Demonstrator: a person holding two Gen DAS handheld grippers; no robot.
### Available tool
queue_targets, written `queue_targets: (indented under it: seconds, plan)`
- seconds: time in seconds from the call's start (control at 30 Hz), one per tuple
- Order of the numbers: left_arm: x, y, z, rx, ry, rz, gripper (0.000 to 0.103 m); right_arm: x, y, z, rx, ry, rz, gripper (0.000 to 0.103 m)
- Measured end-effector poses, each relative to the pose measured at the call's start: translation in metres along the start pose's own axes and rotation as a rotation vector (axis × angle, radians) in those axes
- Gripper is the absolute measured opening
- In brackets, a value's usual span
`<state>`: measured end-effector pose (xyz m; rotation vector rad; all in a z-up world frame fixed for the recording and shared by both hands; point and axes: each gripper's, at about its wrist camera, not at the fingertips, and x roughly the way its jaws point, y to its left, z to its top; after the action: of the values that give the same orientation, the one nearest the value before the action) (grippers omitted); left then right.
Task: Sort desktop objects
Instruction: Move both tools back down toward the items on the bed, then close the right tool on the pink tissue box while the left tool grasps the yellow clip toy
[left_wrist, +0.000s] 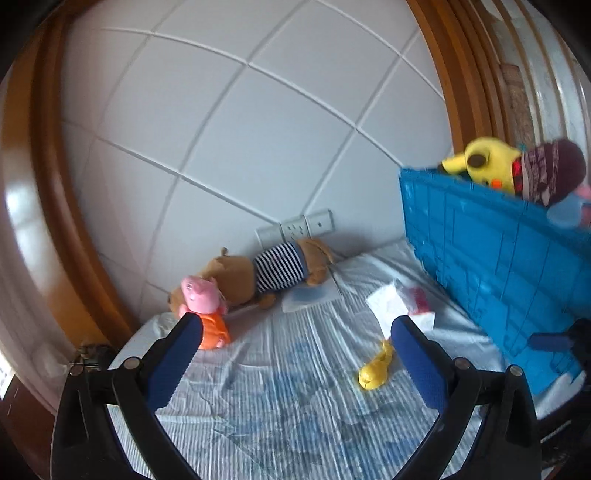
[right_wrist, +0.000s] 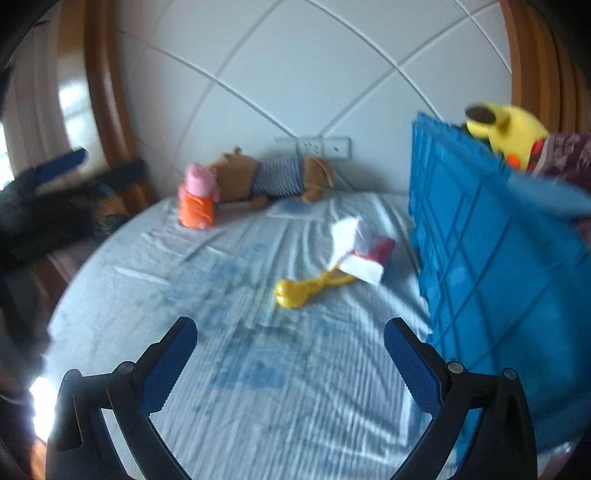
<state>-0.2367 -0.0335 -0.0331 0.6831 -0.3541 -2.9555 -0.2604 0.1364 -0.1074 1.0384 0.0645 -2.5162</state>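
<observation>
Hovering over the bed (right_wrist: 258, 369): left gripper (left_wrist: 295, 332) and right gripper (right_wrist: 290, 332) both spread wide, empty. 2 plushies by wall: pig (right_wrist: 197, 199), dog (right_wrist: 266, 179). 1 yellow toy (right_wrist: 295, 291), 1 tissue pack (right_wrist: 364, 251), 1 blue bin (right_wrist: 491, 258).

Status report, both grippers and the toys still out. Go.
Left gripper open, empty. Right gripper open, empty. Yellow toy loose on sheet beside tissue pack; pig plush and brown plush by wall. Blue crate right, path clear.

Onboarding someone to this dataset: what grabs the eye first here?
The big blue crate at right, with a yellow plush poking out on top. Against the back wall, a pink pig toy stands beside a lying brown striped-shirt plush. A small yellow toy lies mid-sheet.
</observation>
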Motion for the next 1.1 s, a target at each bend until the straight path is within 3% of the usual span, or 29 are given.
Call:
queue_targets:
  seconds: [0.23, 0.33, 0.47, 0.57, 0.73, 0.87, 1.1]
  plan:
    - [0.073, 0.005, -0.004, 0.088, 0.056, -0.149, 0.103, 0.078, -0.006, -0.001, 0.094, 0.078, -0.014, 0.102]
    - [0.105, 0.007, -0.005, 0.122, 0.082, -0.215, 0.103, 0.106, -0.022, 0.022, 0.153, 0.072, -0.092, 0.102]
    - [0.135, -0.002, -0.013, 0.1, 0.109, -0.242, 0.103, 0.148, -0.054, 0.065, 0.224, 0.139, -0.174, 0.102]
    - [0.151, -0.008, -0.019, 0.089, 0.114, -0.27, 0.103, 0.184, -0.072, 0.093, 0.211, 0.203, -0.252, 0.102]
    - [0.189, -0.022, -0.032, 0.185, 0.146, -0.305, 0.103, 0.229, -0.09, 0.116, 0.225, 0.281, -0.283, 0.102]
    - [0.218, -0.031, -0.044, 0.189, 0.19, -0.446, 0.103, 0.27, -0.104, 0.124, 0.232, 0.385, -0.336, 0.102]
    - [0.264, -0.067, -0.065, 0.262, 0.201, -0.559, 0.103, 0.327, -0.123, 0.13, 0.211, 0.507, -0.401, 0.102]
